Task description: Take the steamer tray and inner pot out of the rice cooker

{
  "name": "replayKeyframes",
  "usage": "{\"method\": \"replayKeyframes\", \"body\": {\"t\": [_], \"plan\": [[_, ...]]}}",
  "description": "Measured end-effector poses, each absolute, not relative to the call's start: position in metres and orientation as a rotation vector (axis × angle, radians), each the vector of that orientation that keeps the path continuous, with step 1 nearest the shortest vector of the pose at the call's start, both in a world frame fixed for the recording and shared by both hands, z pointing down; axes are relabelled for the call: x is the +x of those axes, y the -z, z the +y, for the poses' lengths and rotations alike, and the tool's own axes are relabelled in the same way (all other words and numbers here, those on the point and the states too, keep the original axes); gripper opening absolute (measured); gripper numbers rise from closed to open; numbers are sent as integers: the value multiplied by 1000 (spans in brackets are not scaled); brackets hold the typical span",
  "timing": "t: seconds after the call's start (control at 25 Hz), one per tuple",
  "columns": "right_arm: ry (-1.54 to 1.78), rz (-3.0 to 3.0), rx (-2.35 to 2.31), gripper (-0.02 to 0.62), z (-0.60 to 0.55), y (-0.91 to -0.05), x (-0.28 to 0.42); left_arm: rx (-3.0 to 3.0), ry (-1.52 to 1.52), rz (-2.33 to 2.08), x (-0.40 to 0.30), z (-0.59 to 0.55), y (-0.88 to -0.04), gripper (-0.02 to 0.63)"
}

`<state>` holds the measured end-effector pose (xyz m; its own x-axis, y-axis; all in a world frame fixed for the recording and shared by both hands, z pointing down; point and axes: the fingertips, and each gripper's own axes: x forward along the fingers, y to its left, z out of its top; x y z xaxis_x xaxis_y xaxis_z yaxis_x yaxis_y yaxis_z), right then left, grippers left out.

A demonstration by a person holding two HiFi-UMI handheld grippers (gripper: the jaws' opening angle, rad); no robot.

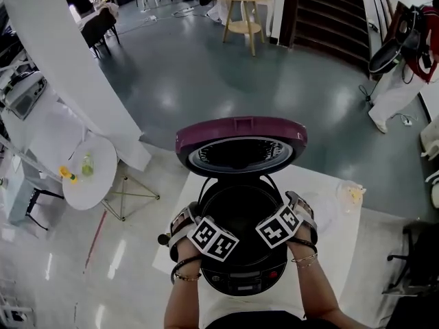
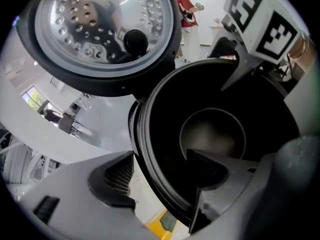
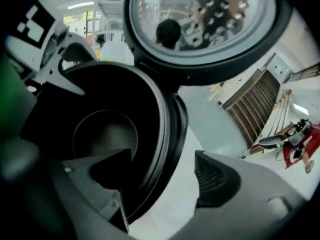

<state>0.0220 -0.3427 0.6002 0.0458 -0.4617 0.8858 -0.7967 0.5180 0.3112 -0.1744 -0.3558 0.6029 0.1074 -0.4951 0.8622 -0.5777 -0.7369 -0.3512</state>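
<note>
The black rice cooker [image 1: 241,279] stands on the white table with its purple lid [image 1: 240,133] swung up at the back. Inside is the dark inner pot [image 1: 239,214] [image 2: 214,133] [image 3: 104,132], and I see nothing in it. My left gripper [image 1: 186,219] [image 2: 160,180] is open at the pot's left rim, one jaw inside the pot and one outside. My right gripper [image 1: 300,208] [image 3: 161,177] is open and straddles the right rim the same way. On neither gripper do the pads press the rim. I cannot pick out a steamer tray.
The lid's perforated metal inner plate [image 2: 100,29] [image 3: 200,19] hangs over the back of the pot. A pale translucent item [image 1: 350,194] lies on the table [image 1: 343,259] to the cooker's right. A small round white table [image 1: 89,177] stands on the floor to the left.
</note>
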Motion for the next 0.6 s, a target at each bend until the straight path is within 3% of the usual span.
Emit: {"method": "replayKeyframes", "body": {"t": [0.16,0.24,0.52,0.6], "plan": [[-373,-1517,1009,364,-349,-612,24,2220,-1704,-1125,-182,-369,-608,282],[-360,-1518,993,307,-349,-611,21,2231,-1669,-1115,-180,-369,-608,254],[-317,-1579,1094,226,-349,-581,9,2283,-1555,-1126,-185,-367,-594,235],[-298,-1603,1116,192,-346,-569,4,2327,-1513,-1142,-185,-366,-580,197]]}}
